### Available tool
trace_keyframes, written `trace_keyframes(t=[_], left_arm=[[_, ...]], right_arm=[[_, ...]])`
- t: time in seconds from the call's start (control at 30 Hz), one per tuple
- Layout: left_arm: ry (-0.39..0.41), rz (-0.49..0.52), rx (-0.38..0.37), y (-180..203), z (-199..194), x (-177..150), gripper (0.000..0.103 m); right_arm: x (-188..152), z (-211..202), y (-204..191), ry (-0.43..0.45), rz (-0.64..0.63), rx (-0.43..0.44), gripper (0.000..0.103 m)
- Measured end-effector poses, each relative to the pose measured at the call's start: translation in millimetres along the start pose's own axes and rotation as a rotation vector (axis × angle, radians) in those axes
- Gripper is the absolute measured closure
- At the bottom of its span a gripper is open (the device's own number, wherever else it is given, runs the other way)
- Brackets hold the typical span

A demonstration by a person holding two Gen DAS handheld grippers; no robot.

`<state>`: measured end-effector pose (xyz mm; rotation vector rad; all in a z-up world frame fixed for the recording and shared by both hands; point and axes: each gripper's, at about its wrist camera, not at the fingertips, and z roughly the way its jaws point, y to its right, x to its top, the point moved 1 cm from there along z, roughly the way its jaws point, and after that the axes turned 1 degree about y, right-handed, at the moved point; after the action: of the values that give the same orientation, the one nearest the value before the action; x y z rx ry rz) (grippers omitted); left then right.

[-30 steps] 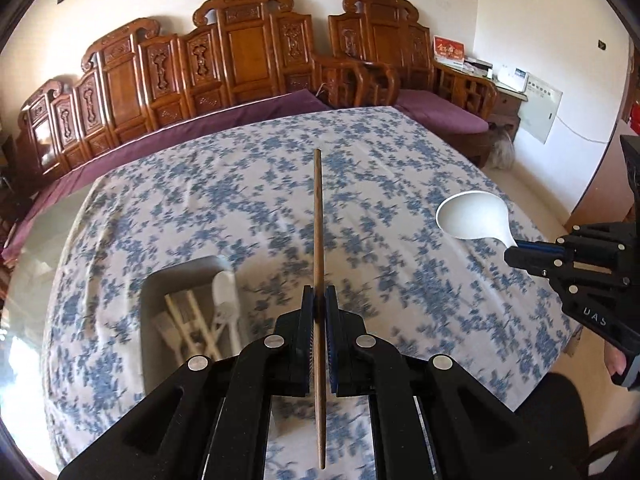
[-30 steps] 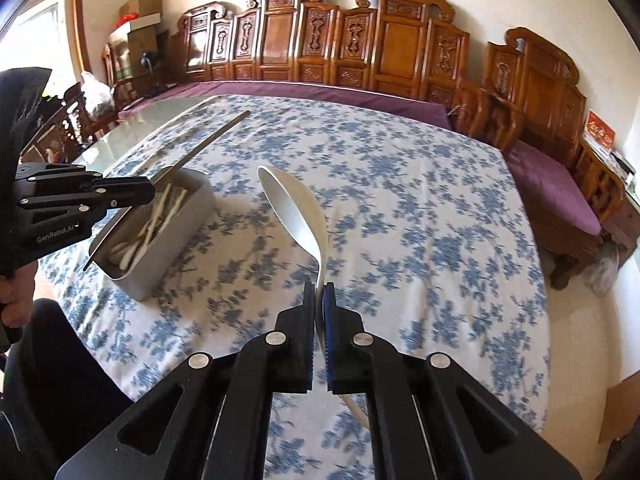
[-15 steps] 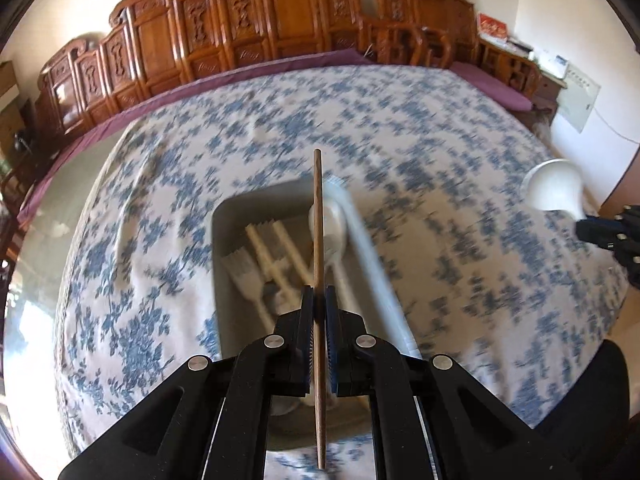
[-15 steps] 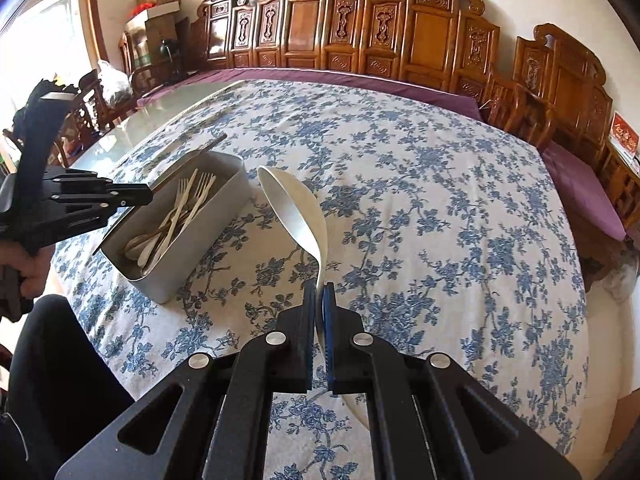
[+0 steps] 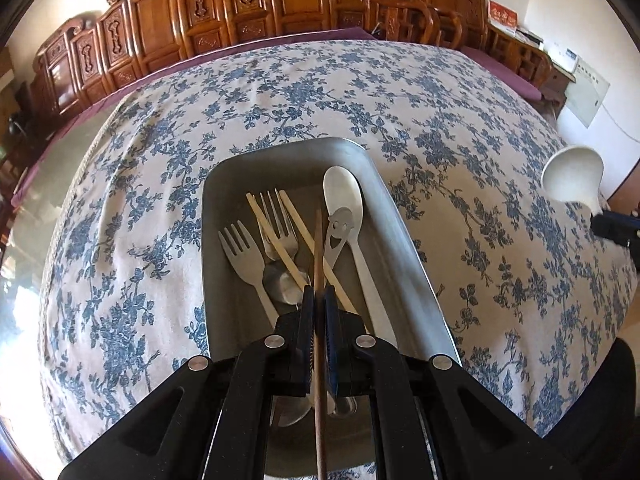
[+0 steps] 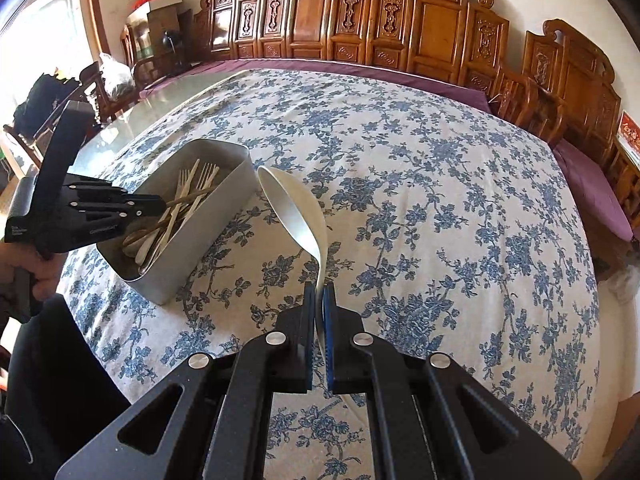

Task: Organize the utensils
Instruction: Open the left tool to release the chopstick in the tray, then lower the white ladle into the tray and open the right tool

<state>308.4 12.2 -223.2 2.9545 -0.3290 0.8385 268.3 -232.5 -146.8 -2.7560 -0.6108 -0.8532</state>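
Observation:
My left gripper [image 5: 319, 296] is shut on a dark wooden chopstick [image 5: 318, 248] and holds it low over the grey metal tray [image 5: 404, 240], tip pointing into it. The tray holds forks [image 5: 244, 256], light chopsticks [image 5: 296, 228], a white spoon [image 5: 346, 200] and a smiley-face utensil [image 5: 338, 232]. My right gripper [image 6: 319, 292] is shut on the handle of a white ladle [image 6: 294, 212], held above the tablecloth just right of the tray [image 6: 212, 240]. The left gripper [image 6: 158, 202] shows over the tray in the right wrist view. The ladle bowl [image 5: 572, 176] shows at the right edge of the left wrist view.
The table carries a blue floral cloth [image 6: 440, 220] with a bare glass strip [image 6: 160, 108] at its left. Carved wooden chairs [image 6: 360, 12] line the far side. The person's dark-clothed body [image 6: 48, 360] is at the near left edge.
My left gripper has swung down and left over the tray, bringing the dark chopstick low into it. My right gripper with the ladle has moved a little closer to the tray.

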Motion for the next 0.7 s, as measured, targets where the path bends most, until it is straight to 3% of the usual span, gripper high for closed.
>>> trace_keyframes(t=[0.37,0.7], left_arm=[[0.034,-0.033,-0.004,-9.8,-6.4,3.3,0.097],[0.093,-0.057,0.021,-37.2,-38.6,1.6,0.094]], right_arm=[[10.0,5.0,-25.2,0.007,-0.004,0.038,0.098],[29.7,9.9,-64.2,0.022,-0.012,0.089,0.098]])
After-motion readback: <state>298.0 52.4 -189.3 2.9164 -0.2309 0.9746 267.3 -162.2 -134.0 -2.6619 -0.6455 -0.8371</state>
